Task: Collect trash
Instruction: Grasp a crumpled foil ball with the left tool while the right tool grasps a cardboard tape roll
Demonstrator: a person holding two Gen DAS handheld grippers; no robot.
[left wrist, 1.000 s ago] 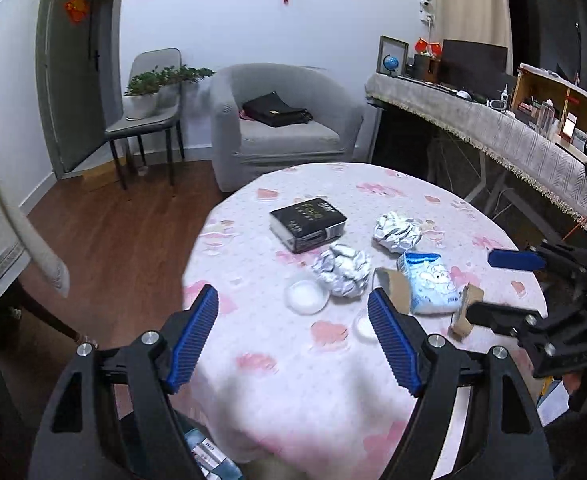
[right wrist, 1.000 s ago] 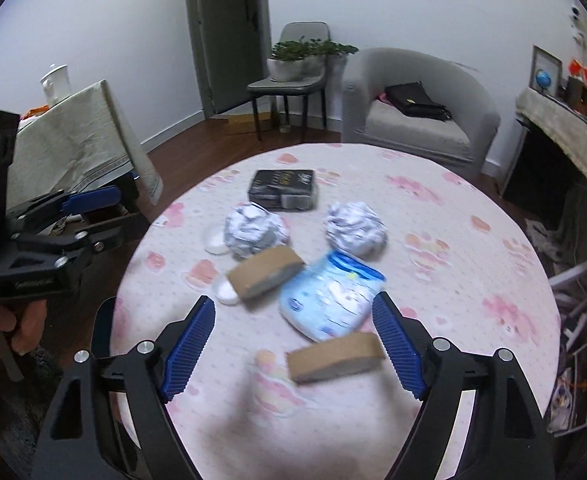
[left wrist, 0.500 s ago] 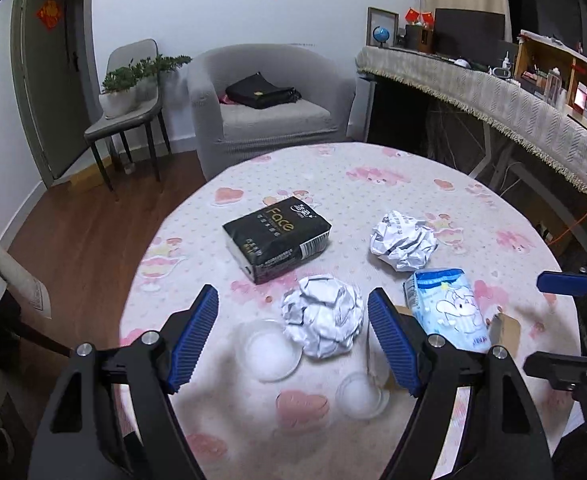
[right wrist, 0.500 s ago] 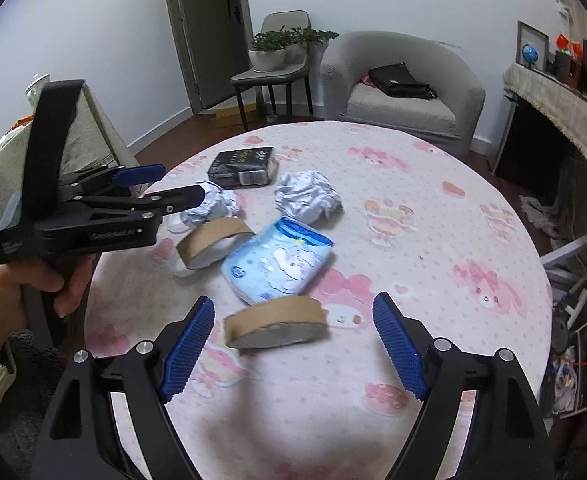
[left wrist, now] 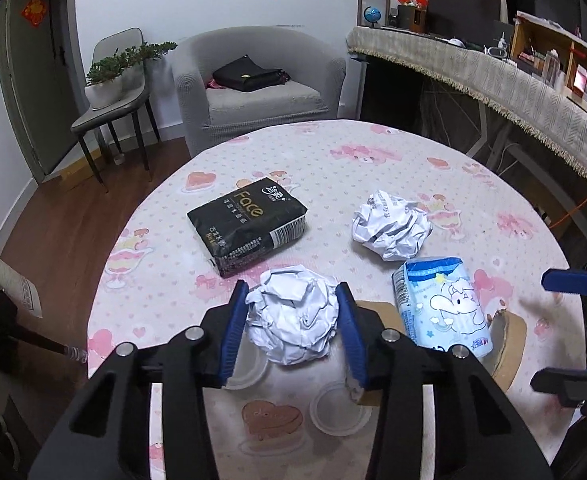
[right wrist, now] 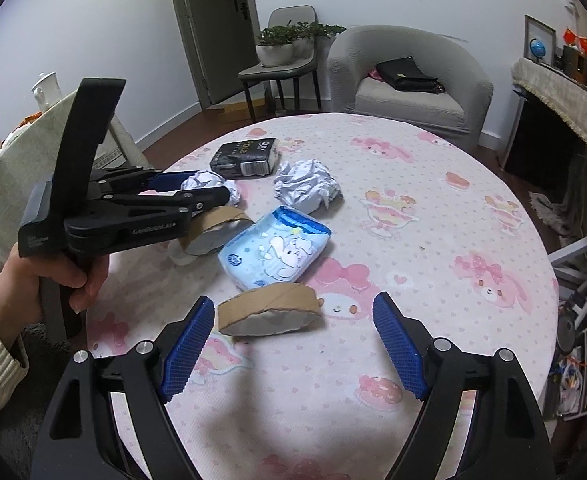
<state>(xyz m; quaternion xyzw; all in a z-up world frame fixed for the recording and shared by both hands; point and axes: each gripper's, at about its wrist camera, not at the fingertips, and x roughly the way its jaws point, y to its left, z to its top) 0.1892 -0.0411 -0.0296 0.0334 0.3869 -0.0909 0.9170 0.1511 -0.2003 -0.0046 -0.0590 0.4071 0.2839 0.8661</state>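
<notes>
paper ball [left wrist: 293, 312] pinched between left gripper [left wrist: 292, 322] pads

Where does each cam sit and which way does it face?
Left wrist: on the left hand-held gripper, looking down along its fingers, closed onto a crumpled paper ball.
Right wrist: on the open right hand-held gripper, facing a cardboard ring; the person's left hand shows.
Shared: the round table, blue tissue pack, black pack.

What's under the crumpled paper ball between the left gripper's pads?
Beside the paper ball, one clear plastic lid pokes from under its left edge; another lid lies nearer. Directly beneath is hidden.
</notes>
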